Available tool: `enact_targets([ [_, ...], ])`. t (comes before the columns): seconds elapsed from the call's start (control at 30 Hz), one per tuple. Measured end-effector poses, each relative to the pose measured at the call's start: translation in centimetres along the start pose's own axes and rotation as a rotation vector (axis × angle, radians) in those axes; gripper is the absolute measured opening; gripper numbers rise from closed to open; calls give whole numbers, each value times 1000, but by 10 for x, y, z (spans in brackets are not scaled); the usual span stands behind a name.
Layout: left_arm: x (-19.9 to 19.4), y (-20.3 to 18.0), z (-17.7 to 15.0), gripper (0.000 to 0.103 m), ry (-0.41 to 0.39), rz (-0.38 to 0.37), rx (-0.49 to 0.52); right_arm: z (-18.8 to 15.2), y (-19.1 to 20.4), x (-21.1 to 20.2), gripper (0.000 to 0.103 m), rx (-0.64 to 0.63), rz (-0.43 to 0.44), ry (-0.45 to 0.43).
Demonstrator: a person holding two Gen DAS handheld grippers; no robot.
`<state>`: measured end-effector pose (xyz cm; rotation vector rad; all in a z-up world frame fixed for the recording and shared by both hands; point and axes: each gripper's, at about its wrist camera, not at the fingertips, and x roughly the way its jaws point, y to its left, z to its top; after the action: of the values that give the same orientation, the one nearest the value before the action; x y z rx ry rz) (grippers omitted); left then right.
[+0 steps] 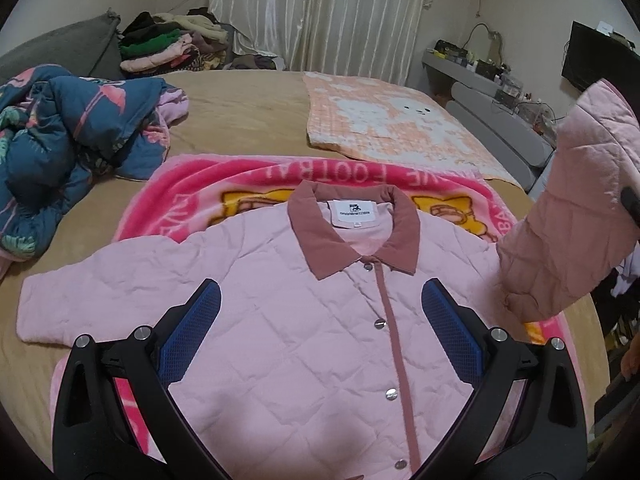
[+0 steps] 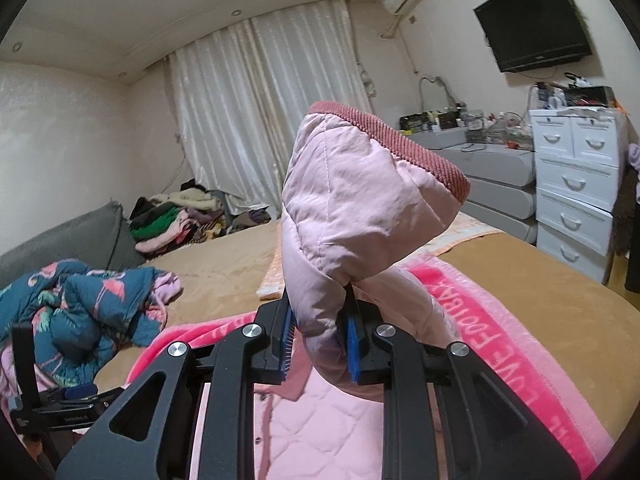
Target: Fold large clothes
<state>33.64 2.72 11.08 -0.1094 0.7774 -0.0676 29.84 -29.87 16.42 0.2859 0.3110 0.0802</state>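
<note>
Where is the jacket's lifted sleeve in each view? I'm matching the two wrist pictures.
Left wrist: the sleeve rises at the right edge, off the jacket.
Right wrist: centre, sleeve pinched in the right hand-held gripper, cuff on top.
Shared landmark: the clothes pile by the curtain.

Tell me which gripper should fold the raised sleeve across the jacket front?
Right. The right gripper is already shut on the sleeve, lifted above the jacket. The left gripper hovers open over the chest, holding nothing.
</note>
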Motion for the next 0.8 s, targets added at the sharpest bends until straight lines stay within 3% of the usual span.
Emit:
enact_targets([
  [0.47,0,59,-20,94,14,-37,-97,-59,82,41,20,-103,55,118],
  [0.8,9,87,-31,94,42,-45,-153,-140,126,84,22,-185,62,263],
])
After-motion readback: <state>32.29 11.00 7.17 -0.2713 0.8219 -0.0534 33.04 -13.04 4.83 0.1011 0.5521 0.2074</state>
